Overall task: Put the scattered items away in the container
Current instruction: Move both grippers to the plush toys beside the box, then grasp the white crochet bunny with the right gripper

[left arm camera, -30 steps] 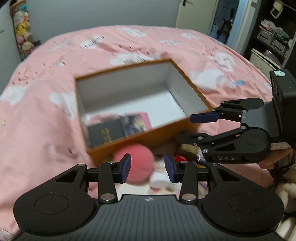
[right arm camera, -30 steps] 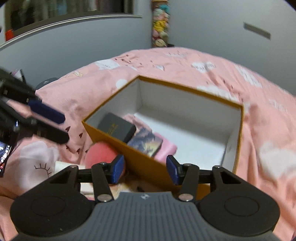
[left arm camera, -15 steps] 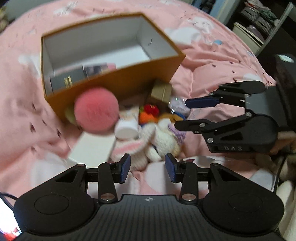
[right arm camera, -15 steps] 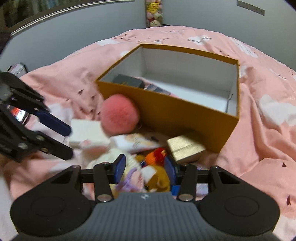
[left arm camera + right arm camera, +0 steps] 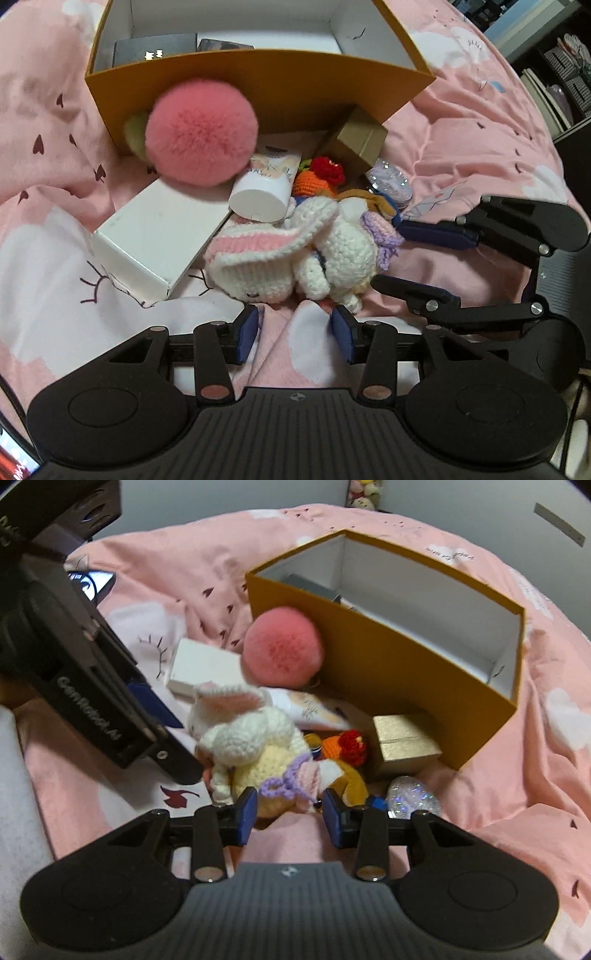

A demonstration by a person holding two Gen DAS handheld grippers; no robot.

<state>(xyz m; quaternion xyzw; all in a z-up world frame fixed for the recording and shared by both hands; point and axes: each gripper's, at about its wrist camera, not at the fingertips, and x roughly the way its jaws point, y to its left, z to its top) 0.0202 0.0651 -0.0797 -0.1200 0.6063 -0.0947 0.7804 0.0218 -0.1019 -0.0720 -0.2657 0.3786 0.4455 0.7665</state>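
Two spread sets of fingers, left gripper (image 5: 295,332) opening, right gripper (image 5: 289,816) closing, crochet bunny (image 5: 291,254) just beyond.

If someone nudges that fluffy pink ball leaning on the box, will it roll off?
Probably: the fluffy pink pompom ball is round and perches on a white cardboard box. It looks light and squashy, so pinching would likely flatten the fur.

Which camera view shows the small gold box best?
The right wrist view: the gold box shows its top and front, with the lid seam, beside the orange container. In the left wrist view it is tilted and partly hidden under the container's corner.
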